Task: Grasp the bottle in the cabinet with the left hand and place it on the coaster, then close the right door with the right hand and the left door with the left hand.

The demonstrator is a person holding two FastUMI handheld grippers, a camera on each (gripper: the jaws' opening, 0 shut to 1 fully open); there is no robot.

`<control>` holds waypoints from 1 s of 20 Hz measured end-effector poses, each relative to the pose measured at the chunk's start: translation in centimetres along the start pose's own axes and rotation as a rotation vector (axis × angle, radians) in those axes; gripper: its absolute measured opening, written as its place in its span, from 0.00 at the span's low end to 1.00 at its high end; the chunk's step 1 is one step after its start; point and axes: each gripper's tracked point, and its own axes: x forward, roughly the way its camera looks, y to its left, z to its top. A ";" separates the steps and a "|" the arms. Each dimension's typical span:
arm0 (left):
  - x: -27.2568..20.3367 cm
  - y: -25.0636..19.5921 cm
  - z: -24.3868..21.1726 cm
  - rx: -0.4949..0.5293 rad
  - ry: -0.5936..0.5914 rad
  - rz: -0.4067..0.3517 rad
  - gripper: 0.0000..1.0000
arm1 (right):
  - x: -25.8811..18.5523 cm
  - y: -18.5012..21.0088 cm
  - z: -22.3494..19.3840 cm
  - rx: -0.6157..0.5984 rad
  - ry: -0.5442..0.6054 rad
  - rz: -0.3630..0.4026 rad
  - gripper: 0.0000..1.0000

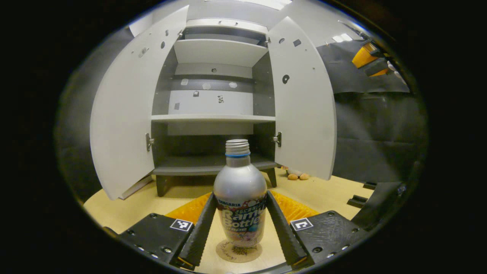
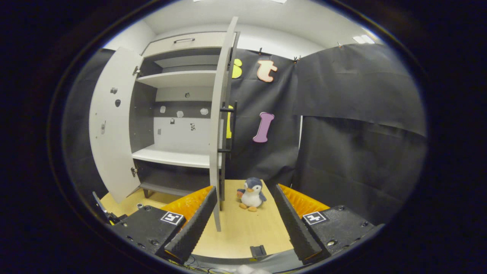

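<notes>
A silver bottle with no cap stands upright on a round coaster on the wooden table. My left gripper is around it, and both fingertips touch the bottle's sides. Behind it is the grey cabinet, with its left door and right door swung wide. In the right gripper view the right door shows edge-on straight ahead, and the left door is farther left. My right gripper is open and holds nothing, a short way in front of the right door's edge.
A small penguin toy sits on the table just right of the right door, near the black cloth wall. Its feet peek out under that door in the left gripper view. The cabinet shelves hold nothing.
</notes>
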 end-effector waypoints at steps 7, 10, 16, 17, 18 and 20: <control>0.6 0.3 -3.9 -0.007 0.006 -0.028 0.79 | -0.3 1.3 -0.4 -0.038 0.023 0.002 0.99; 0.4 -0.4 -4.0 0.026 0.003 -0.052 0.80 | -0.5 1.7 -0.6 -0.044 0.028 0.006 0.99; 0.0 -0.6 -1.4 0.077 -0.011 -0.051 0.98 | -1.0 1.9 -0.5 -0.032 0.016 0.010 1.00; -0.1 -0.7 -0.3 0.080 -0.025 -0.059 0.98 | -1.1 1.9 -0.6 -0.029 0.013 0.011 1.00; -0.2 -0.7 0.9 0.086 -0.039 -0.060 0.98 | -1.3 1.9 -0.5 -0.026 0.007 0.011 0.99; -0.3 -0.7 3.4 0.088 -0.066 -0.063 0.99 | -1.5 2.0 -0.4 -0.015 0.000 0.016 1.00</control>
